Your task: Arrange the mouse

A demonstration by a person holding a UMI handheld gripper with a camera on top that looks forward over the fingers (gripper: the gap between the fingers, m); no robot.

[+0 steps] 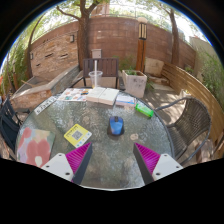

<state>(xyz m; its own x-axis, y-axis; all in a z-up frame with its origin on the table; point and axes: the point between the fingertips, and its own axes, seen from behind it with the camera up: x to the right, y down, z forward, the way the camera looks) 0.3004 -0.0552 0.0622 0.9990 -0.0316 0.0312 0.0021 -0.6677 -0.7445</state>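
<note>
A small dark blue mouse [116, 126] lies on the round grey stone table [105, 155], ahead of my fingers and roughly midway between their lines. My gripper [112, 158] is open and empty, with bare tabletop between the pink pads [79, 158]. The mouse is well beyond the fingertips and not touched.
A yellow and pink square block [77, 134] lies left of the mouse. A green object [146, 111] and a white box [125, 100] lie to the right and behind. A book [101, 95], a clear cup [96, 76] and papers [33, 146] sit around. Chairs [192, 120] ring the table.
</note>
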